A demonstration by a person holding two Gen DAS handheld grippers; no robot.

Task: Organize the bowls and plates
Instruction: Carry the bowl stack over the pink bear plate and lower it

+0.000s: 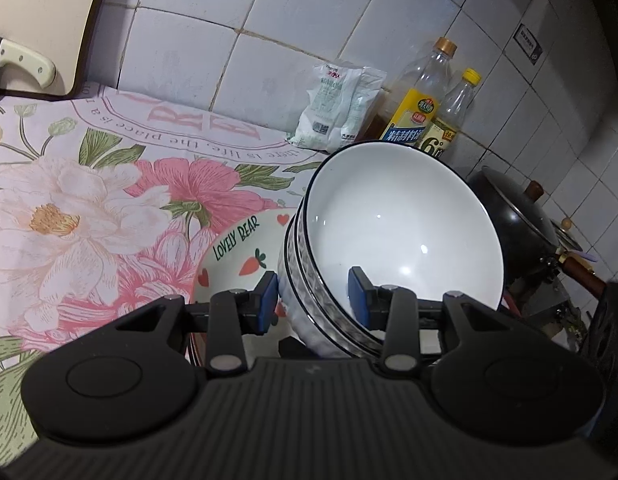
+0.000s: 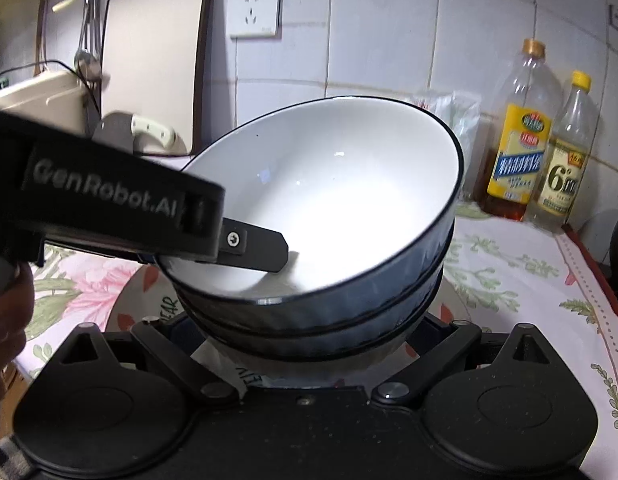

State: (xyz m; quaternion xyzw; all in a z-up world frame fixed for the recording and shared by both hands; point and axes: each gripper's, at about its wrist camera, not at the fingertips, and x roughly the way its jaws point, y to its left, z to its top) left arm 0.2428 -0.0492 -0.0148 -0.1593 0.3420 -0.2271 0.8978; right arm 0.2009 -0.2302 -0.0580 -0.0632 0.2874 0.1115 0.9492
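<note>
I held a tilted stack of glossy white bowls (image 1: 405, 232), dark-rimmed with patterned sides, my left gripper (image 1: 313, 292) clamped across its wall over the flat "Lovely Bear" plate (image 1: 237, 256) on the floral-clothed counter (image 1: 69, 184). My right gripper's (image 2: 309, 360) fingers were hidden beneath the stack; I could not tell their state. Next, I judged: level and lower gently.

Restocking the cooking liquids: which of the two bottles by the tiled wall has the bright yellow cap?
The shorter clear plastic bottle on the right, marked with a large 6; the taller clear plastic bottle beside it has a gold cap.
</note>
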